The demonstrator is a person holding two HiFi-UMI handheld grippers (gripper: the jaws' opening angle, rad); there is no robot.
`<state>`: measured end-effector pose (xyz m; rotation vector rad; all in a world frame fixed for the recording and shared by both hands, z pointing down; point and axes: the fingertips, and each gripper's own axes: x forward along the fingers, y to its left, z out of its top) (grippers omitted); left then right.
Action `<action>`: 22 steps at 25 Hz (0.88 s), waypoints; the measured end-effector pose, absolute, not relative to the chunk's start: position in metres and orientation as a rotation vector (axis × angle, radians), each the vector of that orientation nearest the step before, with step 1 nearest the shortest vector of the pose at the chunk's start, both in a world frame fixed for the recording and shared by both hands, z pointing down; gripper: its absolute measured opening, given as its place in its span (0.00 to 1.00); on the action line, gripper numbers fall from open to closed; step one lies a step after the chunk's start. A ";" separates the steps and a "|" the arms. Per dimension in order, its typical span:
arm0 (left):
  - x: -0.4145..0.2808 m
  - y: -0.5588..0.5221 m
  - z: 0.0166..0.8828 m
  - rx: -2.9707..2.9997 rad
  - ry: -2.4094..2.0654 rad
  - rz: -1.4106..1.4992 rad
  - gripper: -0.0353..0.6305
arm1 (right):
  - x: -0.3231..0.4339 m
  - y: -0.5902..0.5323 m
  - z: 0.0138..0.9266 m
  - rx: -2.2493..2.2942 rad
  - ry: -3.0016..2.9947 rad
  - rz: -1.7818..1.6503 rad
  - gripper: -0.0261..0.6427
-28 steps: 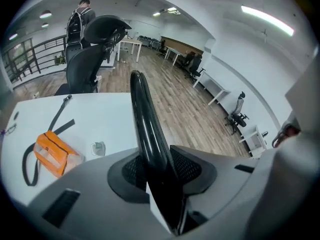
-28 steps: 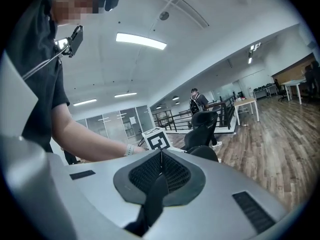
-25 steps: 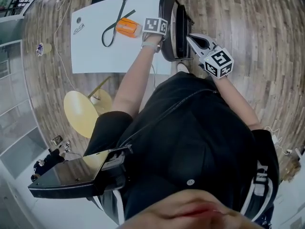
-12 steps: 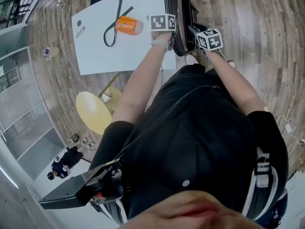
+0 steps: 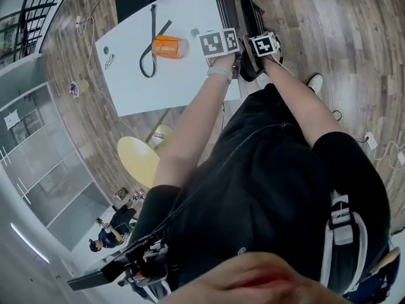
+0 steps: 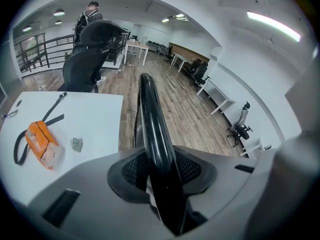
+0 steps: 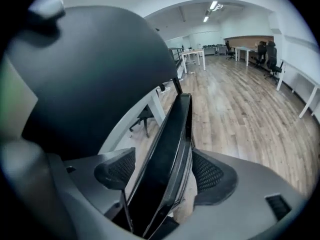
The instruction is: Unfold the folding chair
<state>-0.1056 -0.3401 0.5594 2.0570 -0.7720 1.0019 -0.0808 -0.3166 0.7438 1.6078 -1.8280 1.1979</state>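
Note:
The black folding chair [image 5: 243,12] stands folded beside the white table [image 5: 158,75]. In the left gripper view my left gripper [image 6: 162,170] is shut on the thin glossy edge of the chair's backrest [image 6: 152,119], with both pads against it. My right gripper [image 7: 167,178] has just been opening its jaws. The flat seat panel [image 7: 170,144] lies between them, with a gap at the left pad [image 7: 116,170]. The rounded backrest [image 7: 95,69] fills that view's left. In the head view the two marker cubes [image 5: 219,42] [image 5: 262,44] sit close together at the chair.
On the table lie an orange case [image 5: 168,46] and a black strap [image 5: 150,40]. A yellow round stool [image 5: 138,160] stands near the table's corner. Black office chairs [image 6: 95,49] stand beyond the table. Wood floor [image 7: 240,114] stretches to the right.
My right gripper has moved in from beside the chair to its seat panel, close to the left gripper. The left gripper has shifted a little with the backrest.

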 end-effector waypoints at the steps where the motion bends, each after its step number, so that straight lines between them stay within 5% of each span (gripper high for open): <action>1: -0.104 -0.340 0.559 2.058 -0.769 0.998 0.22 | -0.077 -0.320 0.745 1.634 -1.793 1.141 0.53; 9: -0.099 -0.336 0.554 2.075 -0.764 0.975 0.23 | -0.086 -0.319 0.780 1.589 -1.698 1.168 0.54; 12: -0.099 -0.334 0.555 2.081 -0.755 0.970 0.24 | -0.089 -0.312 0.785 1.547 -1.718 1.192 0.39; 22: -0.117 -0.339 0.562 2.077 -0.733 0.972 0.22 | -0.058 -0.290 0.798 1.551 -1.818 1.309 0.36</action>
